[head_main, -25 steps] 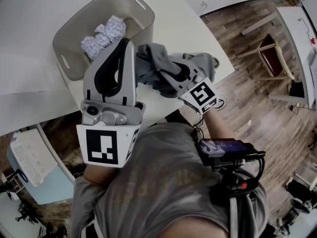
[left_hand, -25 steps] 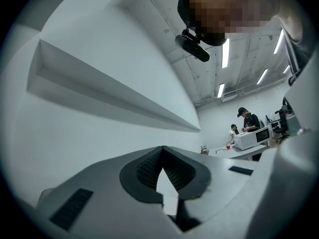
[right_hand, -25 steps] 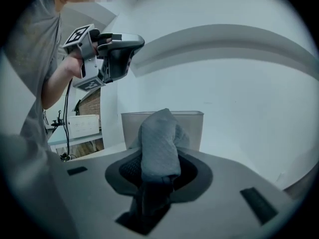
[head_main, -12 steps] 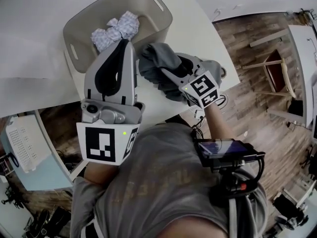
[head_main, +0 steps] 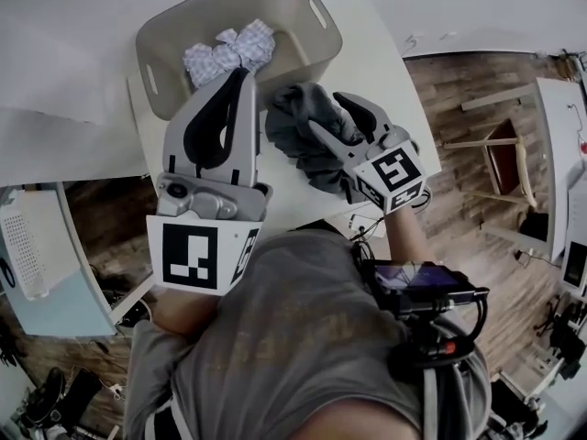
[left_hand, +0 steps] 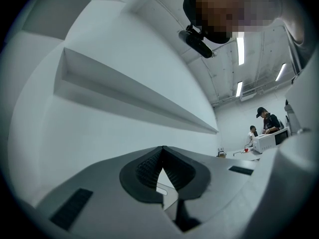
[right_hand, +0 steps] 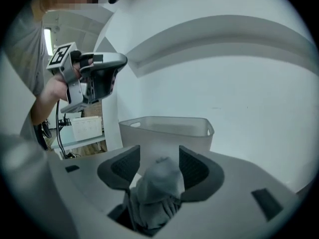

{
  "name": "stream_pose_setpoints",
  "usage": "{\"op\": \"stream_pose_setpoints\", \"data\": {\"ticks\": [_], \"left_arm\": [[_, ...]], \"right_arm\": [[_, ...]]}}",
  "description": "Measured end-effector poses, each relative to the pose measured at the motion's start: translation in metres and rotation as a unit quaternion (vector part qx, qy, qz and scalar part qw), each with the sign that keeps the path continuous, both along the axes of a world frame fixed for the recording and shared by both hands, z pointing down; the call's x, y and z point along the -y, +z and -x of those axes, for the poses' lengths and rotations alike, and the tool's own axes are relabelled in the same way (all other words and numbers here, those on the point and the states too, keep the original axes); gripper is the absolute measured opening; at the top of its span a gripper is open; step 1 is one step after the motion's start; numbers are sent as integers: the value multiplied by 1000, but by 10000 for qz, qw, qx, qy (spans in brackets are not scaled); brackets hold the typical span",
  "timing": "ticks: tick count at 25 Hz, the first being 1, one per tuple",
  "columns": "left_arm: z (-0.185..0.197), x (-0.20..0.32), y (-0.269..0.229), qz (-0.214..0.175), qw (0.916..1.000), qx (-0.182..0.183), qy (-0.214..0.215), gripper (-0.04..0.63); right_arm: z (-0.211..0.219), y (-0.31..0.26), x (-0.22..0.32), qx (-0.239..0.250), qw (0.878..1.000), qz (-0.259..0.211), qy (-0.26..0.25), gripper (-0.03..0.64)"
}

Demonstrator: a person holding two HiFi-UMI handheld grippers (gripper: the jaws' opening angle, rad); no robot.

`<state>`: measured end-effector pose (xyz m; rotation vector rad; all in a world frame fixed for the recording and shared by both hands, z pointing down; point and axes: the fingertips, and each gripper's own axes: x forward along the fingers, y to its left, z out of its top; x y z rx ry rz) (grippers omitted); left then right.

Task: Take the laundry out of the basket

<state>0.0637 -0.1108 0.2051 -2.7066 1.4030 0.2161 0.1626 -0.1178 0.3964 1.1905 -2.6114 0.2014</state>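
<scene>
Logging progress from the wearer outward.

Nearest to us, the left tongs (head_main: 241,73) are clenched, tips together with nothing between them. They hang at the near rim of the basket (head_main: 316,49), above it as far as we can judge, pointing toward its inside.

Just beside them, the right tongs (head_main: 326,115) sit outside the basket, off its near-right corner. Their jaws have just been opening and stand released. The grey garment (head_main: 295,131) lies between the pads, but the right gripper view shows slack at the pads, so we read no grip on it. The garment is bunched on the white surface (head_main: 390,76), just outside the basket's near wall and apart from it in that same view. We count this piece as out and set down.

Farther on, inside the basket, a pale checked cloth (head_main: 229,51) lies crumpled toward the near wall. Neither pair of tongs touches it. We cannot tell whether it is one piece or several bundled together, nor whether anything lies beneath it.

Judgement: the task is part done. One garment is out, and at least the checked cloth is left. The left tongs look the better placed for it, being at the basket's rim, though they would have to open first.
</scene>
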Motion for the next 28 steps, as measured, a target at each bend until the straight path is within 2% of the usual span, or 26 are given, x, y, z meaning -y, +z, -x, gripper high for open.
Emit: {"op": "stream_pose_setpoints", "data": {"ticks": [4,10,12,21,28], "left_arm": [[8,-1,-2,-33,9999,-25,-120,8],[21,-2,-9,-146,9994,-21,-325,8],[28,-1,-12,-200,9990,-24,-406,8],[54,-9,-20,-294,9966,-51,-774,8],[72,-13,-23,-374,9948,-117,-943,8]], "right_arm": [[11,-53,4,366,9981,-500,6,206],[38,-130,9,1075,9864,-1236,-167,56],[50,-149,9,1199,9822,-1424,-271,35],[107,-201,10,1434,9687,-1873,-773,25],[129,-215,5,1433,9631,-2033,-1031,25]]}}
